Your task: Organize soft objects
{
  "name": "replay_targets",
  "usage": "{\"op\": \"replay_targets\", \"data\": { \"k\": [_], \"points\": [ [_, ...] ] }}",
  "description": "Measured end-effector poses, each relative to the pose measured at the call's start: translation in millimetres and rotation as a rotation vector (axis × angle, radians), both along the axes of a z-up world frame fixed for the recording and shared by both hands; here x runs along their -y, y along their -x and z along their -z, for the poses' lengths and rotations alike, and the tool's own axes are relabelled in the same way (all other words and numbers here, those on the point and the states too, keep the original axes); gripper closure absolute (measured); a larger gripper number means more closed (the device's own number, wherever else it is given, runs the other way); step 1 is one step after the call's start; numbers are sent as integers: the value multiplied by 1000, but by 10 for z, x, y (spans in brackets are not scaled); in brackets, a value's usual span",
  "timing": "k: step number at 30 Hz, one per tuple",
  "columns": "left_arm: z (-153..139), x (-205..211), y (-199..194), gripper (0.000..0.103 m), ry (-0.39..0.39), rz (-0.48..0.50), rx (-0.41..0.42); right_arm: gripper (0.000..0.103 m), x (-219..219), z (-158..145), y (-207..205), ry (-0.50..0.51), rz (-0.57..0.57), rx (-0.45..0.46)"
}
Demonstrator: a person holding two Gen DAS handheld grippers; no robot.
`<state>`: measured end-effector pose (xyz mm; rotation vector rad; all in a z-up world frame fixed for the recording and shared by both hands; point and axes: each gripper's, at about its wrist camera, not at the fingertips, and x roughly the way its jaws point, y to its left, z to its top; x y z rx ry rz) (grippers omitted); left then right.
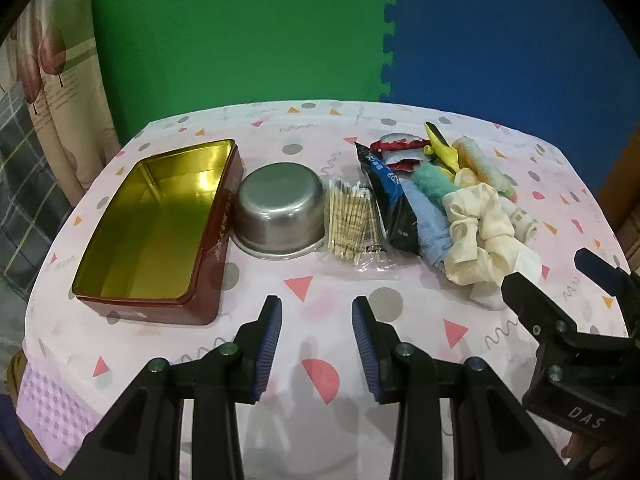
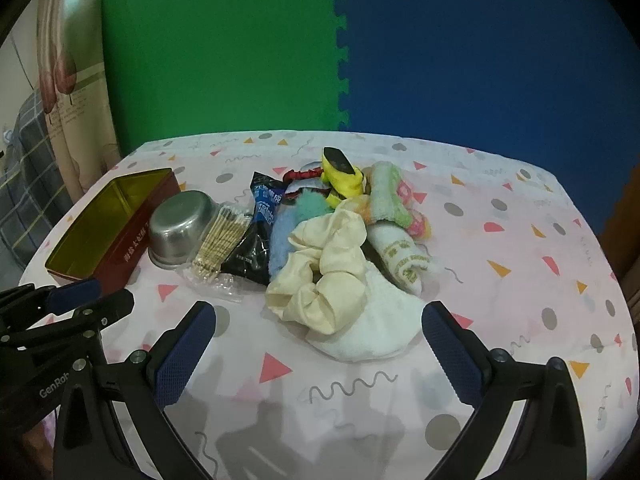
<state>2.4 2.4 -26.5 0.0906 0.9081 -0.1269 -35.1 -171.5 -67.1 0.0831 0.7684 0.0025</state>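
A heap of soft things lies on the table: a cream scrunchie [image 2: 320,276] [image 1: 476,232], a white cloth [image 2: 372,328] under it, a rolled white towel [image 2: 400,256], a pastel fuzzy sock [image 2: 390,196], blue fluffy cloth [image 2: 282,236] [image 1: 430,224] and a yellow piece [image 2: 344,180]. An open red tin with a gold inside [image 1: 156,220] [image 2: 100,224] stands at the left. My right gripper [image 2: 320,340] is open and empty, just in front of the scrunchie; it also shows in the left wrist view [image 1: 556,276]. My left gripper [image 1: 317,320] is open and empty over bare tablecloth.
An upturned steel bowl [image 1: 280,210] [image 2: 180,224] sits beside the tin. A clear bag of cotton swabs [image 1: 352,220] [image 2: 220,244] and a black-and-blue packet [image 1: 388,196] [image 2: 260,232] lie between bowl and heap. Green and blue foam mats stand behind the table.
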Motion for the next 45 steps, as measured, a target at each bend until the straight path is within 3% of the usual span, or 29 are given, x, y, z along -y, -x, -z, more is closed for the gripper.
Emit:
{"op": "replay_targets", "data": {
  "k": [7,17,45],
  "points": [
    [-68,-43,-3,66,24,0,77,0,-22,7,17,7,-8,16],
    [-36,27,66,66,-23,30,58,0,18,12,9,-5,1,11],
    [104,34,-15,66,-40,6,2,0,35,44,14,-17,10,11]
  ]
}}
